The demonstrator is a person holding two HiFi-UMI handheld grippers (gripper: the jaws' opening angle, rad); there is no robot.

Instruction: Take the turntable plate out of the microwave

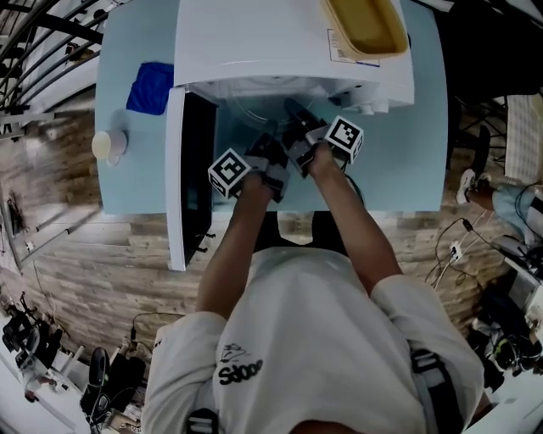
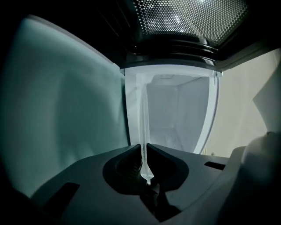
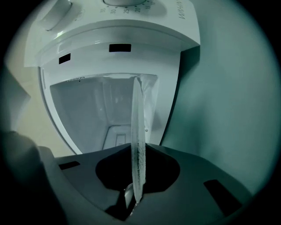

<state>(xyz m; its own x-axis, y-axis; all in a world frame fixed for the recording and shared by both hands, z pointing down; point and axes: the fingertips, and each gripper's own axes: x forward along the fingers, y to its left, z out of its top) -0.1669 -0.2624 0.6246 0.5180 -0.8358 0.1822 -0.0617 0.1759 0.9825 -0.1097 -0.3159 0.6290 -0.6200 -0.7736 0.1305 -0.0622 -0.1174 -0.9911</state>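
Note:
The clear glass turntable plate shows edge-on in both gripper views, a thin pale rim between the dark jaws. My left gripper is shut on the plate's rim, with the white microwave cavity straight ahead. On the other side, my right gripper is shut on the plate too. In the head view both grippers sit side by side at the mouth of the microwave, the left gripper beside the right gripper. The plate itself is hard to make out there.
The microwave door hangs open to the left, close to my left arm. A yellow tray lies on top of the microwave. A blue cloth and a white cup sit on the light blue table at the left.

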